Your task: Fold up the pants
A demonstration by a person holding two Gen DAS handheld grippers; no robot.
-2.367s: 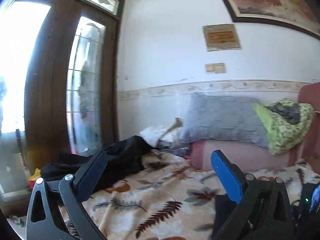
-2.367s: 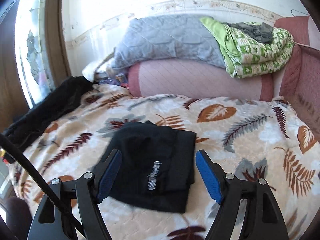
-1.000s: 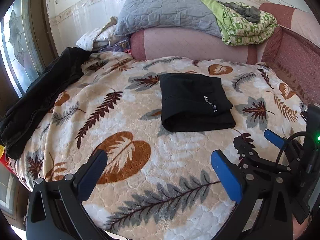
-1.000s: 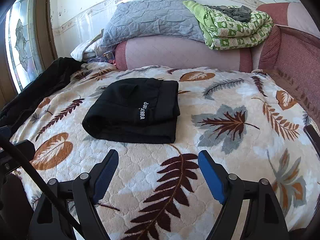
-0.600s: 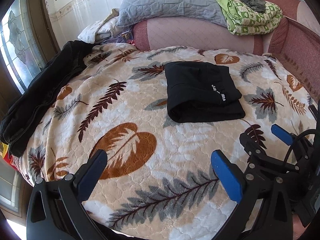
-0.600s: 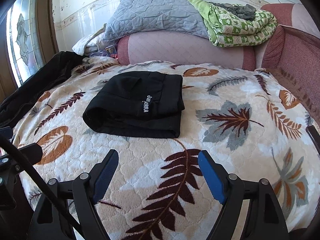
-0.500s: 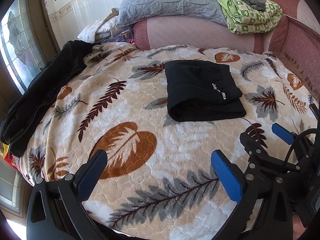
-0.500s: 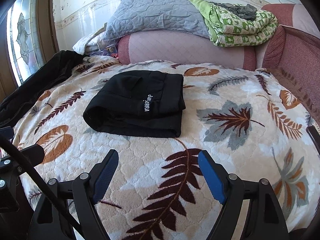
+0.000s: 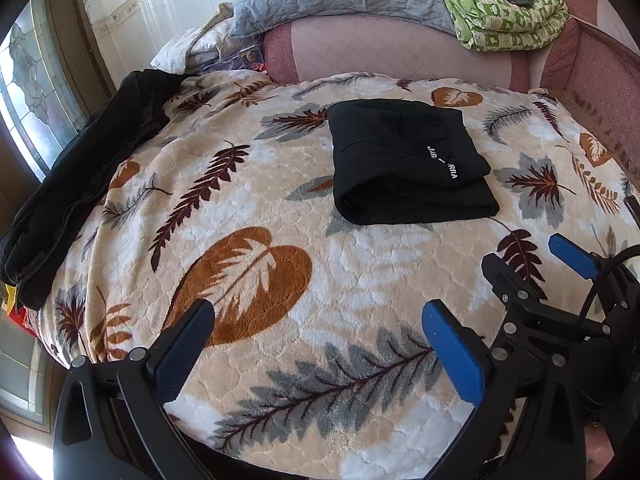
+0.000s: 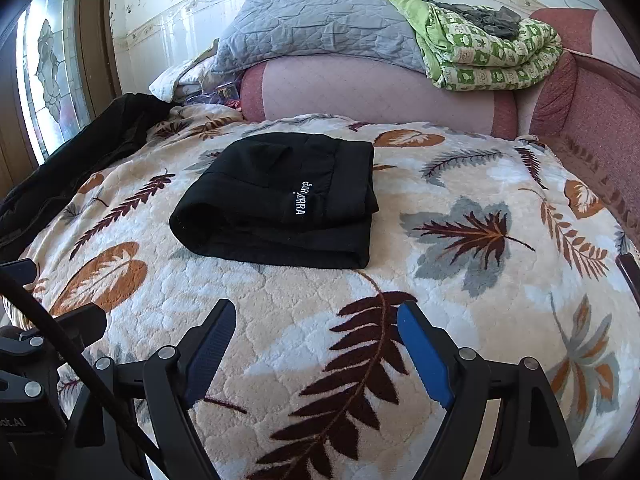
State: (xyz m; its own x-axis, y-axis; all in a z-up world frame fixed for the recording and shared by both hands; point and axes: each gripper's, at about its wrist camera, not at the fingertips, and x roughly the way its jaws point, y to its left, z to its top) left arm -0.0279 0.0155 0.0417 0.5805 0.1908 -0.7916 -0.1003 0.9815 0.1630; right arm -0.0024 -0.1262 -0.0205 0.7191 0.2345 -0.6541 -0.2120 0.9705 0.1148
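The black pants [image 9: 404, 164] lie folded into a compact rectangle with white lettering on the leaf-patterned blanket [image 9: 248, 216]; they also show in the right wrist view [image 10: 280, 204]. My left gripper [image 9: 316, 324] is open and empty, held back over the bed's near part, well short of the pants. My right gripper [image 10: 314, 320] is open and empty, a little in front of the pants' near edge. The right gripper also shows at the lower right of the left wrist view [image 9: 560, 264].
A dark garment [image 9: 80, 168] lies along the bed's left edge. A pink bolster [image 10: 380, 88], a grey quilt [image 10: 320, 20] and a green patterned blanket [image 10: 488, 52] are stacked at the back. A pink padded side [image 10: 592, 120] runs on the right. A glazed door [image 10: 44, 68] stands left.
Both grippers have stayed open and apart from the pants. The left one swung down from the wall earlier; since then both views have shifted only slightly. The pants have not moved.
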